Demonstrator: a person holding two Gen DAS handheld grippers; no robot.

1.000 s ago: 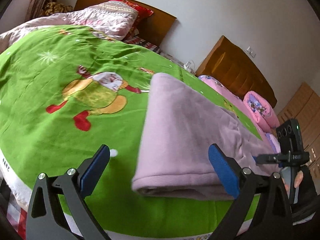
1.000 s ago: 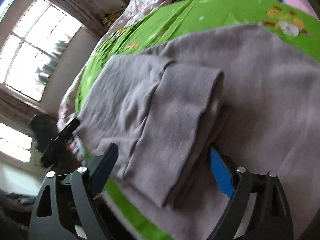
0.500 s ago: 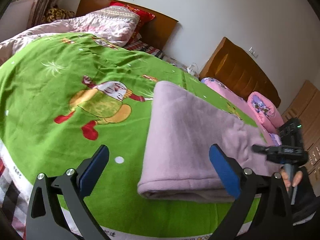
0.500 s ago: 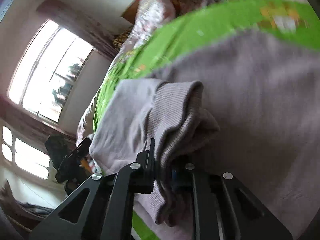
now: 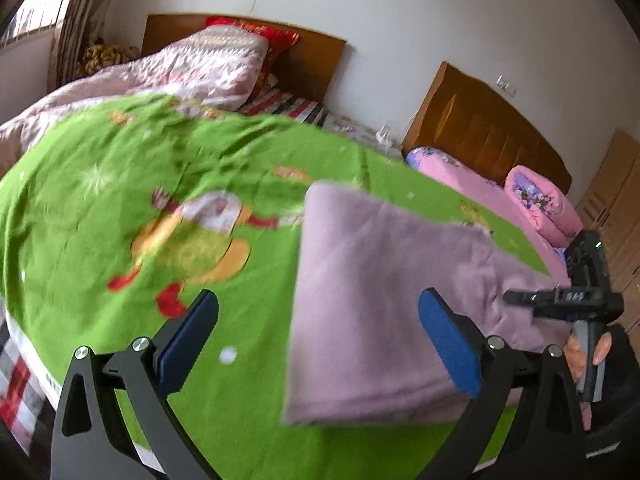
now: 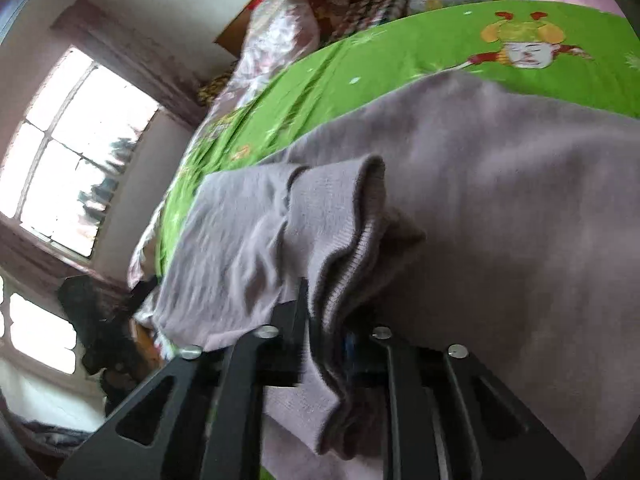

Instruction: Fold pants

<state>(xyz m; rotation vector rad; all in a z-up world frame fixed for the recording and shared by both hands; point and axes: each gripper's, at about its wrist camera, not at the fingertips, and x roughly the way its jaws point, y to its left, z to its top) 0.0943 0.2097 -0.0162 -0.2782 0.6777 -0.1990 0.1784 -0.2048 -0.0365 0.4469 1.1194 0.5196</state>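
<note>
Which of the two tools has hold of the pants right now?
The right tool: it is shut on the ribbed cuff of the pants. The left tool is wide open above the green blanket, gripping nothing.

Soft, matt knit cloth in pale mauve on the pants (image 5: 372, 300), fleecy and slightly fuzzy across the broad panels; ribbed knit at the cuff (image 6: 352, 248), finer and tighter in texture. Plush, matt fleece on the green blanket (image 5: 100, 208), printed with a cartoon figure. Matt black plastic on the left gripper (image 5: 316, 340), with small bright metal screws and blue pads (image 5: 448, 344), probably rubbery, though blurred. Same matt black frame and shiny screw heads on the right gripper (image 6: 326, 344). Smooth, semi-gloss brown wood on the headboard (image 5: 480, 132). Quilted cloth with a faint sheen on the pink comforter (image 5: 192, 68). Flat, matt paint on the wall (image 5: 400, 12).
</note>
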